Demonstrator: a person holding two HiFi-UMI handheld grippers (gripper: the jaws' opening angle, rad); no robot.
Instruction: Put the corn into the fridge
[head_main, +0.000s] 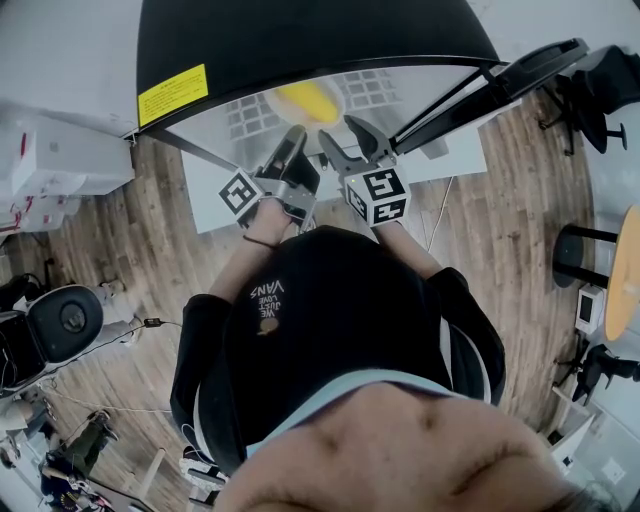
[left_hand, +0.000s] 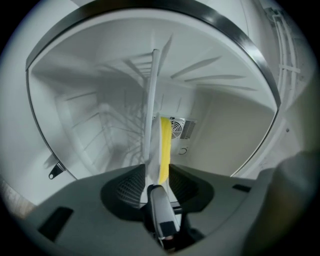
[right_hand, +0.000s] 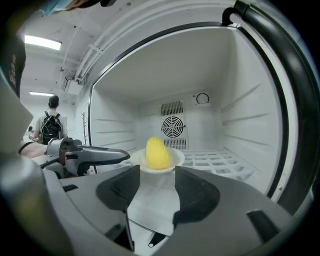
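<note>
The yellow corn (right_hand: 157, 153) lies on a small white plate (right_hand: 175, 159) just inside the open fridge (right_hand: 240, 120). From the head view the corn (head_main: 305, 101) shows through the fridge mouth. My left gripper (left_hand: 157, 175) is rolled on its side and shut on the plate's rim (left_hand: 151, 125), which I see edge-on with the corn (left_hand: 164, 150) beside it. From the right gripper view its finger (right_hand: 97, 154) lies over the plate's left edge. My right gripper (right_hand: 156, 172) stands open just short of the plate, touching nothing. In the head view the left gripper (head_main: 292, 148) and the right gripper (head_main: 352, 140) sit side by side.
The fridge has white walls, a wire shelf (right_hand: 215, 161) and a fan grille (right_hand: 172, 126) at the back. Its door (head_main: 520, 72) swings open to the right. A person with a backpack (right_hand: 50, 127) stands far off at the left. Chairs (head_main: 60, 320) stand on the wooden floor.
</note>
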